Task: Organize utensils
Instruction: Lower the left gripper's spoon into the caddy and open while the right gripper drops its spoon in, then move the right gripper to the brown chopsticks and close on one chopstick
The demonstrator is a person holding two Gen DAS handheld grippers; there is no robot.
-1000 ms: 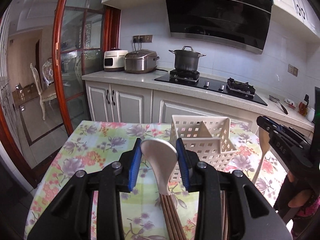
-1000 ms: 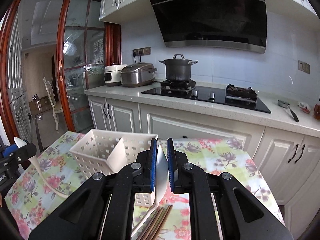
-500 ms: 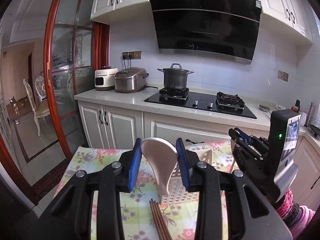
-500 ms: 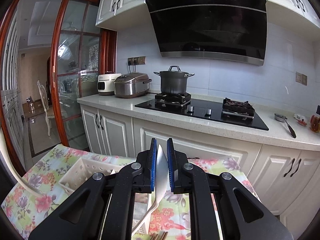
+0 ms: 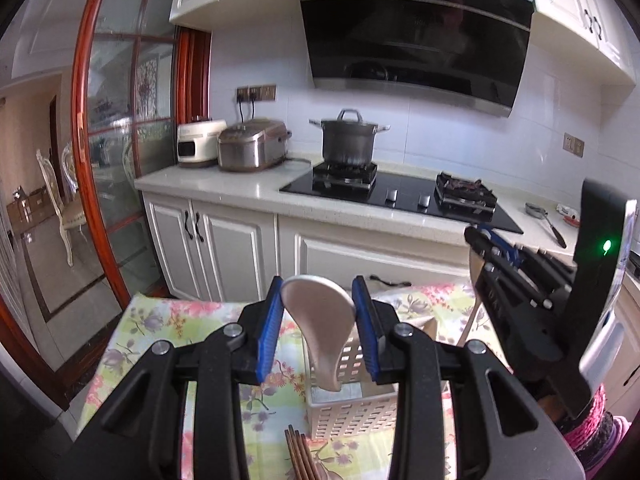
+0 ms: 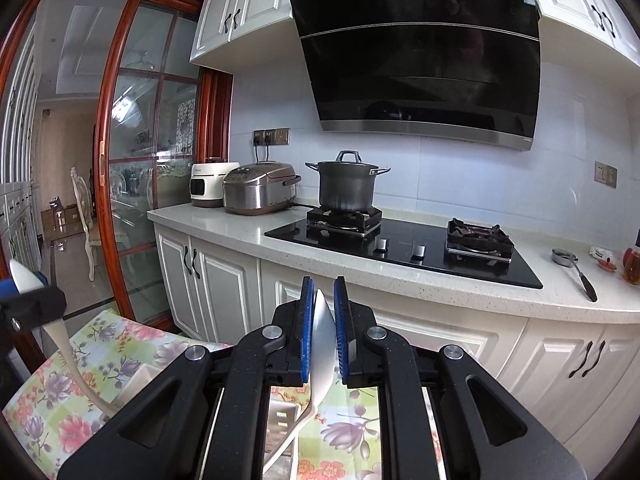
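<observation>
My left gripper (image 5: 318,320) is shut on a white spoon (image 5: 322,328), gripped by its bowl, handle hanging down over the white perforated utensil basket (image 5: 352,408). My right gripper (image 6: 321,320) is shut on a second white spoon (image 6: 322,344), held edge-on, its handle reaching down toward the basket (image 6: 280,420). The right gripper also shows at the right of the left wrist view (image 5: 496,248). Brown chopsticks (image 5: 300,456) lie on the floral tablecloth (image 5: 160,332) in front of the basket.
Behind the table runs a counter (image 6: 440,280) with a hob, a grey pot (image 6: 347,184), two rice cookers (image 6: 260,192) and a small ladle (image 6: 576,268). A red-framed glass door (image 6: 132,160) stands at the left.
Both grippers have risen and tilted up with their spoons; the basket and table have dropped low in both views. The spoon handles now hang over the basket.
</observation>
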